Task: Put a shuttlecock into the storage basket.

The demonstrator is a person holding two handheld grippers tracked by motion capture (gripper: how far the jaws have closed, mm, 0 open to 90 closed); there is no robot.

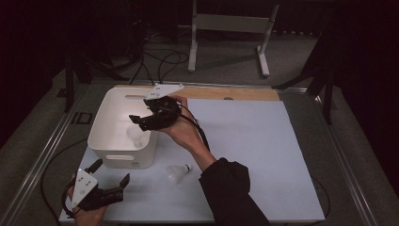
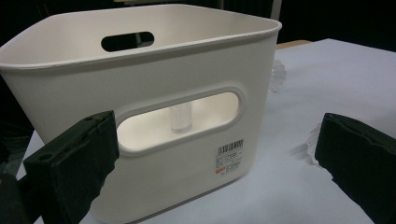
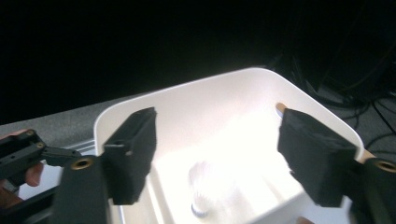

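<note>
Dark room, pale blue table mat (image 1: 254, 155). Right gripper (image 1: 147, 120), jaws wide and empty, hangs over the white bin (image 1: 106, 136); a blurred shuttlecock (image 3: 205, 189) lies inside. Left gripper (image 1: 112, 181), jaws wide, faces the bin's handle slot. Second shuttlecock (image 1: 178, 173) lies on the mat.

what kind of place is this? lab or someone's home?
Most likely a lab recording station, not a home: a pale blue mat covers the work table, loose black cables trail over grey carpet, and a white metal stand sits against dark surroundings.
</note>
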